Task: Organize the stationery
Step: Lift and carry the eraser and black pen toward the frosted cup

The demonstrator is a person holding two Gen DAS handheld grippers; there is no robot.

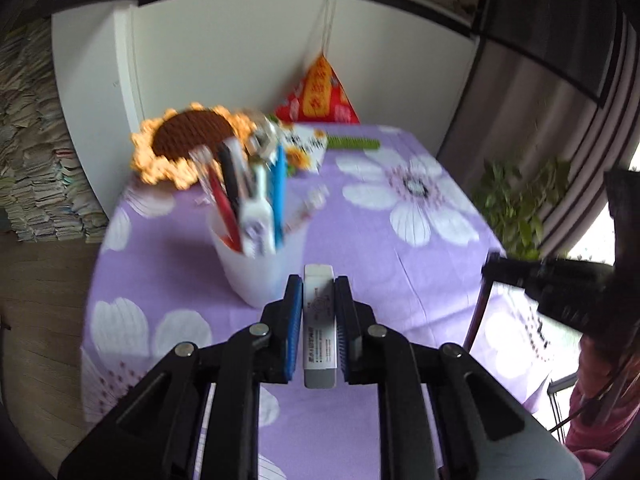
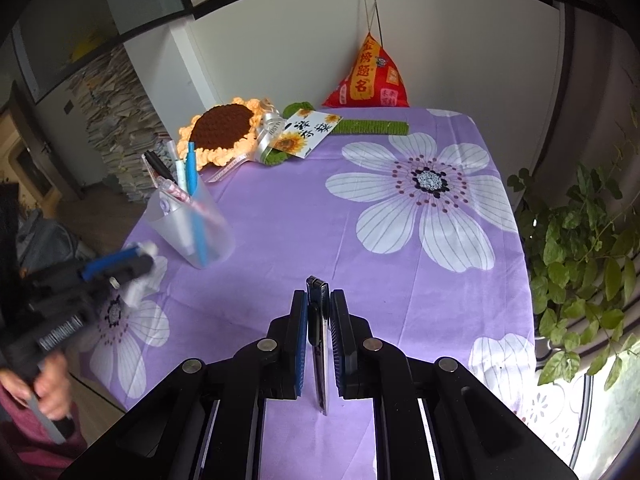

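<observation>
**Both tools grip stationery above the desk**

The left tool [image 1: 318, 284] clamps a white rectangular eraser [image 1: 319, 320] just beside a frosted plastic pen cup [image 1: 256, 276]. The right tool [image 2: 319, 298] pinches a slim dark utility knife [image 2: 319, 340] over the purple flowered desk [image 2: 280, 208].

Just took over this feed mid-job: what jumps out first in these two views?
Both grippers are loaded: the left gripper has its jaws shut on a white eraser, and the right gripper clamps a slim dark utility knife. Beyond them, a translucent cup crammed with pens stands on the purple floral tablecloth, near its left edge.
</observation>
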